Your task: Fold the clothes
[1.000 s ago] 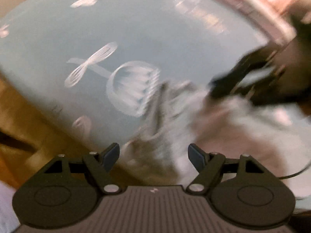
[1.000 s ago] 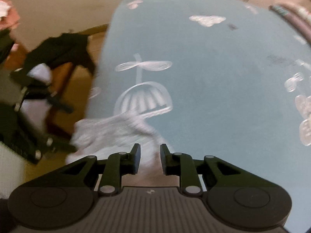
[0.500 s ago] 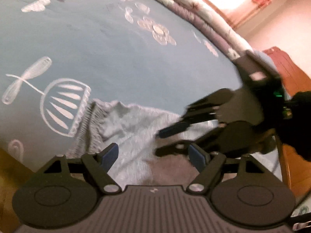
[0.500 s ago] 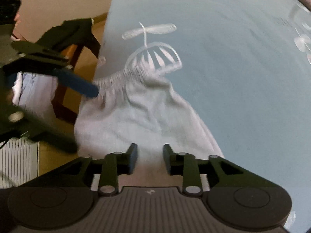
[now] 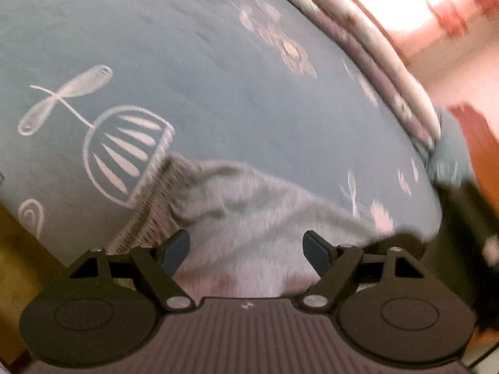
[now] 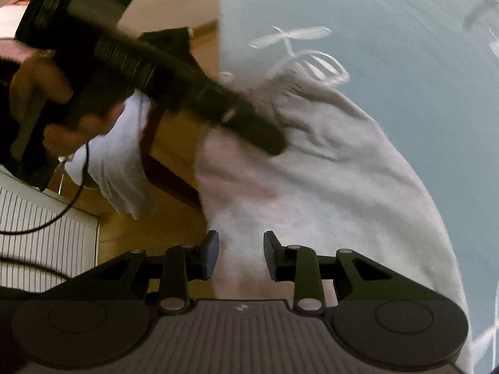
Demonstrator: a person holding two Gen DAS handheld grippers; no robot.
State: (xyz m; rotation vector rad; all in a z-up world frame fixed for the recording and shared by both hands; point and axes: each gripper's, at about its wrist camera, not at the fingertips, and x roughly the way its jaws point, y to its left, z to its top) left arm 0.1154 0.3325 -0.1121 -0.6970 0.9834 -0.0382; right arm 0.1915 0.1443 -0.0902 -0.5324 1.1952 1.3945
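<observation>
The left tongs (image 5: 246, 244) stand wide apart and released, with nothing between their blue pads. Just past them lies the grey garment (image 5: 255, 215), spread on the bed (image 5: 218, 71). Its ribbed hem (image 5: 149, 205) lies to the left of the left finger, bunched and overlapping the white basket drawing (image 5: 124, 152) printed on the blue sheet.

The right tongs (image 6: 240, 257) are also released, their pads a small gap apart with only cloth showing beyond them, not gripped. From this view the grey garment (image 6: 336, 187) runs from just ahead of the pads toward the far-left part of the bed (image 6: 405, 31), and its left side lies along the bed's side edge, next to the wooden floor (image 6: 168, 227). The body of the left tongs (image 6: 174, 71) reaches in from the upper left, held by a hand (image 6: 56, 99), its front end over the garment's bunched part near that edge; blur hides whether it touches.

Beyond the garment the blue sheet is bare up to a patterned quilt roll (image 5: 368, 46) along the bed's far edge. A white cloth (image 6: 115, 162) hangs over dark furniture beside the bed.
</observation>
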